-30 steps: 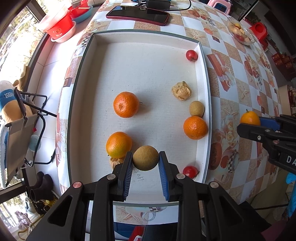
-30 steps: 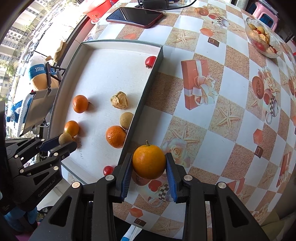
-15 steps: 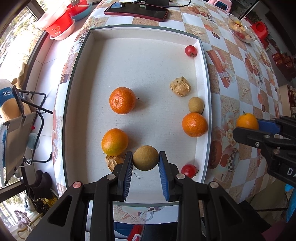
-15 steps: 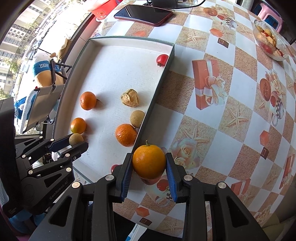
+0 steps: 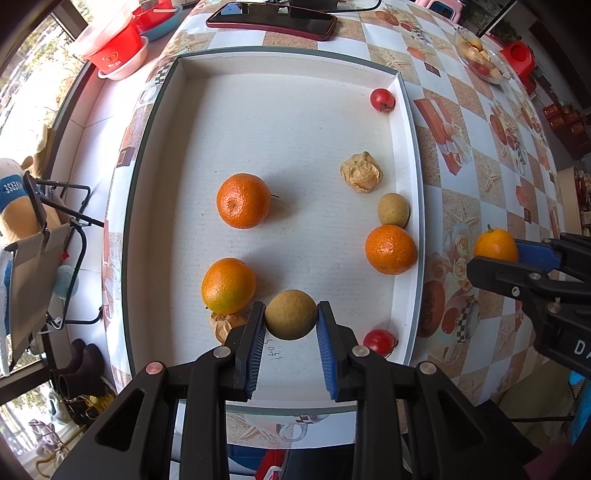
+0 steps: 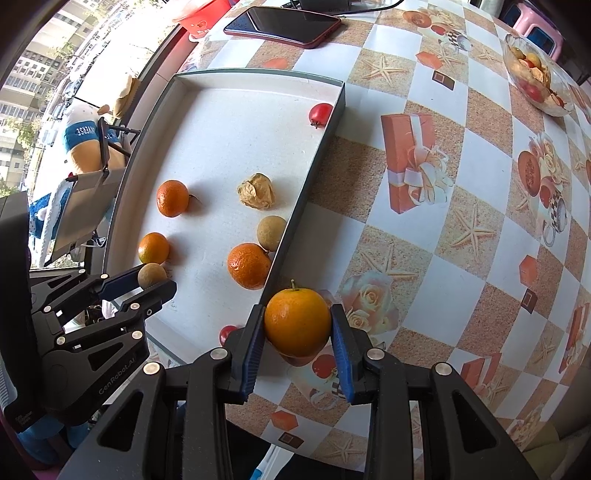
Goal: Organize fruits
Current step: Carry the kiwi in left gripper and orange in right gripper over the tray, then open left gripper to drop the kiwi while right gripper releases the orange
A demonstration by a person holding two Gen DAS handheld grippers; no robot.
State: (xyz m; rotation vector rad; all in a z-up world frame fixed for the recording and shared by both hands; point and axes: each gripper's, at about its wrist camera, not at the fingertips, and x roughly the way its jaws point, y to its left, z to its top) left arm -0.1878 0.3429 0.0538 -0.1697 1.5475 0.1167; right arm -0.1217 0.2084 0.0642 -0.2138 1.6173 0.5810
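My left gripper is shut on a round brown fruit, held over the near part of the white tray. My right gripper is shut on an orange with a stem, held above the table just right of the tray's right wall. In the tray lie three oranges, a second brown fruit, two husked fruits and two small red fruits.
A phone in a red case lies behind the tray. A glass bowl of fruit stands at the far right. Red and white tubs sit at the far left. The table's left edge drops to the floor.
Both grippers keep their fruits. Both have drifted a little towards the tray's far end; the right gripper has edged closer to the tray wall.
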